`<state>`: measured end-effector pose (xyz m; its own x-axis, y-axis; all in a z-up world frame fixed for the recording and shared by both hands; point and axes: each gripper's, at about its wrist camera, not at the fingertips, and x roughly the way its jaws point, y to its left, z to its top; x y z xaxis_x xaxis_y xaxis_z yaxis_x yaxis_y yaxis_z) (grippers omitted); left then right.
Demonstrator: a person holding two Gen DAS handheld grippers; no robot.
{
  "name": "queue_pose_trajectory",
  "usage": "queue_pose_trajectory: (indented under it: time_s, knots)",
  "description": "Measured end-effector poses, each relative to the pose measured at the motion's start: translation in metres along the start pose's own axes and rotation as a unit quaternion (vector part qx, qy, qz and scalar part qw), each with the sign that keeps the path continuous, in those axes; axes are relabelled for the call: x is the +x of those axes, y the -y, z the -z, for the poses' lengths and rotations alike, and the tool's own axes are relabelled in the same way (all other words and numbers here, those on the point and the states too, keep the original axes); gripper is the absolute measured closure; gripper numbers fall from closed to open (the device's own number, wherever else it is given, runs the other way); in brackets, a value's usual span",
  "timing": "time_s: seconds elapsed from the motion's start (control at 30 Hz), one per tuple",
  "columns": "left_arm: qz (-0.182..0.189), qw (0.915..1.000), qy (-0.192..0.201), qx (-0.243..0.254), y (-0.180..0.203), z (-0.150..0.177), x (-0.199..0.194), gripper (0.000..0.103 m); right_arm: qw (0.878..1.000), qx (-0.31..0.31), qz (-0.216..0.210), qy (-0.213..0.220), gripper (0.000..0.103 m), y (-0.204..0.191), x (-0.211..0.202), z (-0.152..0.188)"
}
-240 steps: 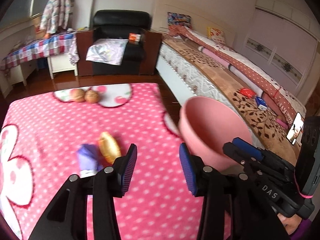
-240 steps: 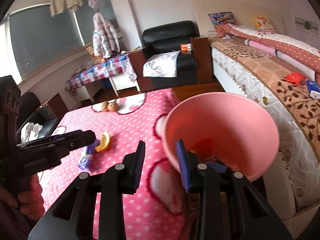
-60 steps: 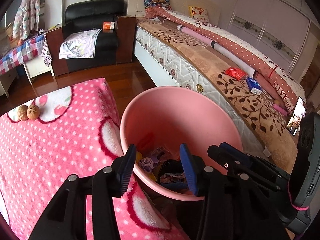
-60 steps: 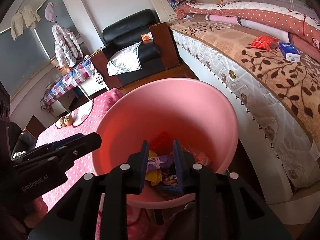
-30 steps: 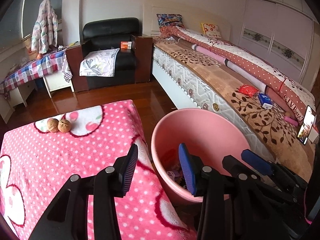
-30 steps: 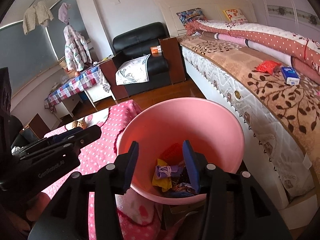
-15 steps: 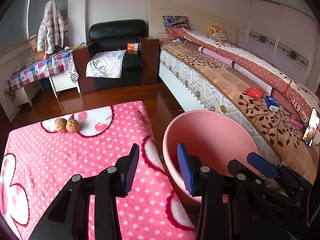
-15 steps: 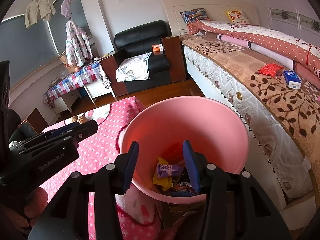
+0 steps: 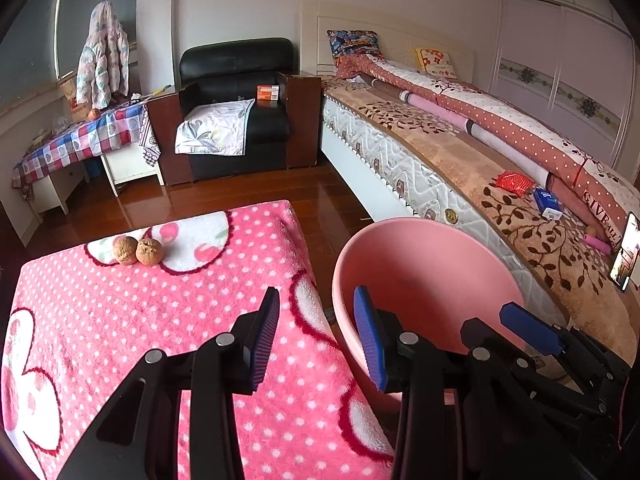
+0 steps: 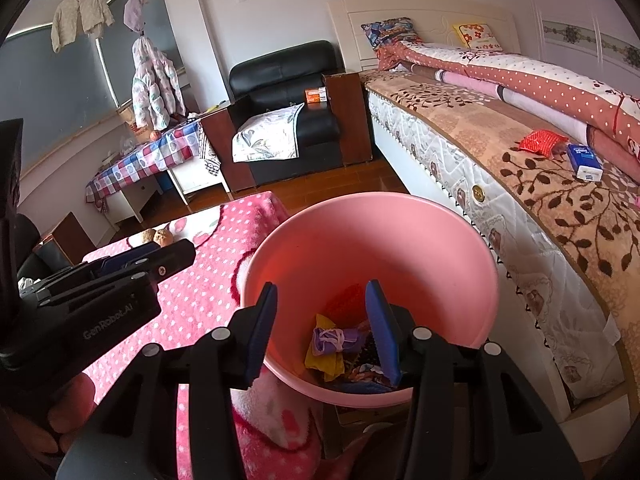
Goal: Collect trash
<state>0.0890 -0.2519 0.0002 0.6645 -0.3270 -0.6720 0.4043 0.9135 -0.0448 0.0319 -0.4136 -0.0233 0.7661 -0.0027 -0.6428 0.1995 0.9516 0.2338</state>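
Pink blanket (image 9: 120, 320) looks cleared, trash (image 10: 332, 346) sits in the pink bin (image 10: 400, 240). Both your left gripper (image 9: 316, 336) and right gripper (image 10: 320, 328) hang open, empty. Only two walnuts (image 9: 138, 251) remain — leave them unless they're rubbish.

Upper left you see a black armchair (image 9: 236, 92); your two walnuts (image 9: 138, 251) sit centre-left; the bed (image 9: 460, 152) runs right.

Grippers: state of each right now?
Left gripper: open, nothing between the pads.
Right gripper: open, holding nothing, over the pink bin.
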Motion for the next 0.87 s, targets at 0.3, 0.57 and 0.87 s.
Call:
queue_pose_trajectory:
  time_s: [0.3,0.57,0.87]
  knots:
    - [-0.002,1.0000,0.001,0.000,0.0000,0.0004,0.0005,0.065,1.000,0.000,0.001,0.000,0.056,-0.0009,-0.0003,0.0002]
    - [-0.005,1.0000,0.001,0.005,-0.0012,0.0033,0.0019,0.066,1.000,0.000,0.002,-0.001,0.056,0.0002,0.0009,0.0003]
    - [-0.006,1.0000,-0.003,0.007,-0.0008,0.0036,0.0033,0.066,1.000,0.000,0.003,-0.002,0.056,0.0004,0.0010,-0.0004]
